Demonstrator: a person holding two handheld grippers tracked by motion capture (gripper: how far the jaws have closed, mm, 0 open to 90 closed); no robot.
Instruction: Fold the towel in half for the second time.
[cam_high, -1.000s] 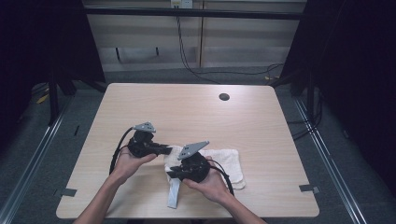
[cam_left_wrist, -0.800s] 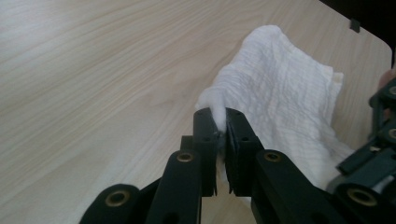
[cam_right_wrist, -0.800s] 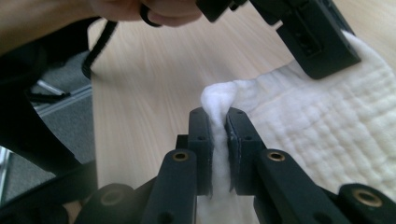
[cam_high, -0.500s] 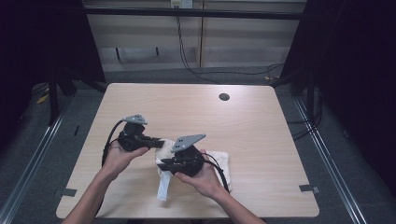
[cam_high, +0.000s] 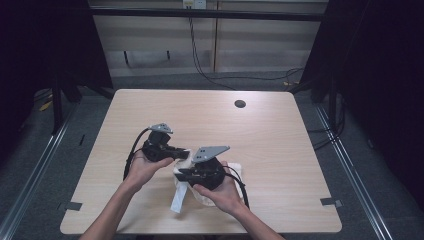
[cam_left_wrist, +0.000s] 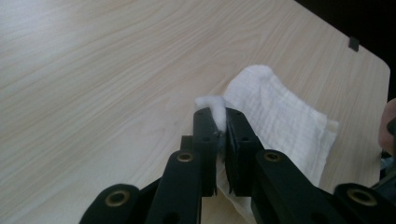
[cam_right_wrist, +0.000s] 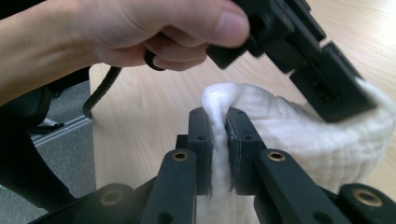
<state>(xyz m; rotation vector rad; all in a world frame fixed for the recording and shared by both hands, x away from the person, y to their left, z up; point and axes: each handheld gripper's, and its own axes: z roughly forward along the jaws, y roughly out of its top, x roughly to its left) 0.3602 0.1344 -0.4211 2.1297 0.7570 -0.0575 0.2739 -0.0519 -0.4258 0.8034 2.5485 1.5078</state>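
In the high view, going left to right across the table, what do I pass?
Left gripper, shut on the white cloth → right gripper, shut on the white cloth → small round dark hole in the wooden table top.

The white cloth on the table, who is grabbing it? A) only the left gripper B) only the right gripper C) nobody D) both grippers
D: the soft white woven cloth sits pinched between the black jaws of the left gripper, and the right gripper has its own fold of the same cloth squeezed between its jaws, above the pale wooden table.
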